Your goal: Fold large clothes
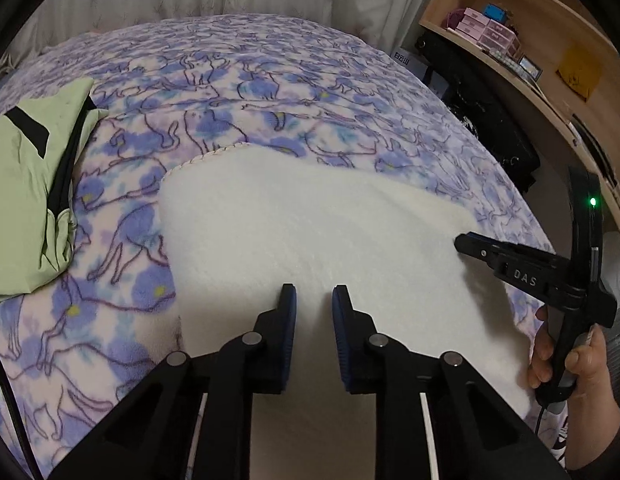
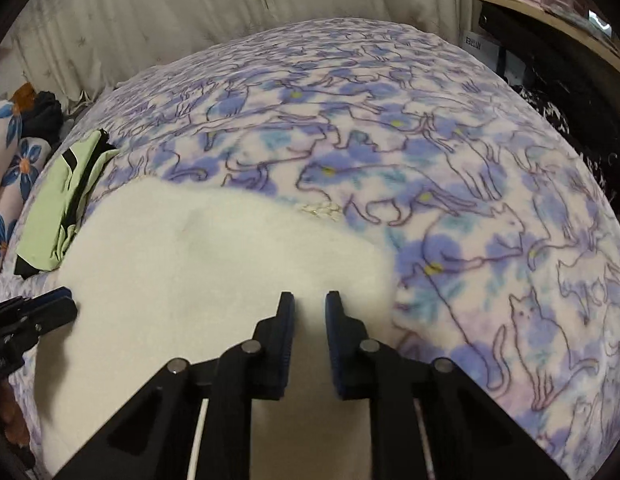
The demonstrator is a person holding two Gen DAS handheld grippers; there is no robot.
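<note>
Both grippers hover over a white fleecy cloth (image 1: 310, 232) spread on the bed's cat-print blanket (image 1: 238, 80). The left gripper (image 1: 314, 300) has its jaws slightly apart, holding nothing; the right gripper (image 2: 309, 306) is likewise parted and empty. A folded green garment (image 1: 26, 184) lies just beside the cloth's left edge, with wooden shelves (image 1: 522, 20) off right.

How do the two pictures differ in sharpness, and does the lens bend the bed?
Left wrist view: fairly sharp; the white cloth shows its stitched edge, and the bed bulges like a dome from fisheye distortion. Right wrist view: softer, the cat print on the bed blurred near the right side, the same dome bend. Both views: dark corners and shadow under each gripper.
</note>
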